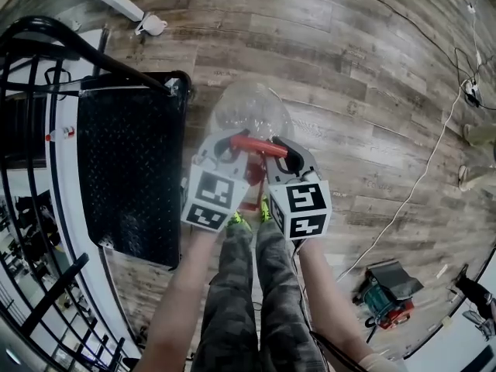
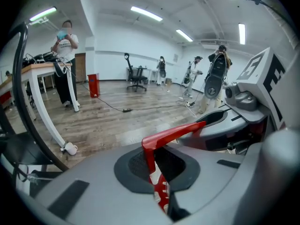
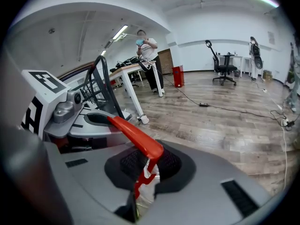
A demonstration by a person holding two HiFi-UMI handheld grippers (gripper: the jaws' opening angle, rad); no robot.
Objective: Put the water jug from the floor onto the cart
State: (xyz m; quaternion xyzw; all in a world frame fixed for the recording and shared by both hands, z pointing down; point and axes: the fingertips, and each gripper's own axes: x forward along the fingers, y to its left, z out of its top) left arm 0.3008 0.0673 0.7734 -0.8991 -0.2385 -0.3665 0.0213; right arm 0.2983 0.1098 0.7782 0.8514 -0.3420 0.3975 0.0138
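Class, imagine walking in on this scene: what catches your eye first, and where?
The red handle of a clear water jug sits dead centre, with the left hand-held gripper and the right hand-held gripper each clamped on one end. Just left of it lies the black cart deck.

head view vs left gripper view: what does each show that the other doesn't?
Head view only: the jug's clear dome, the person's legs, and the marker cube on the left gripper. Left gripper view only: people standing across the room, an office chair, a red bin, ceiling lights. Both: the red handle gripped by the left gripper and the right gripper, the cart's black rail, the wood floor.
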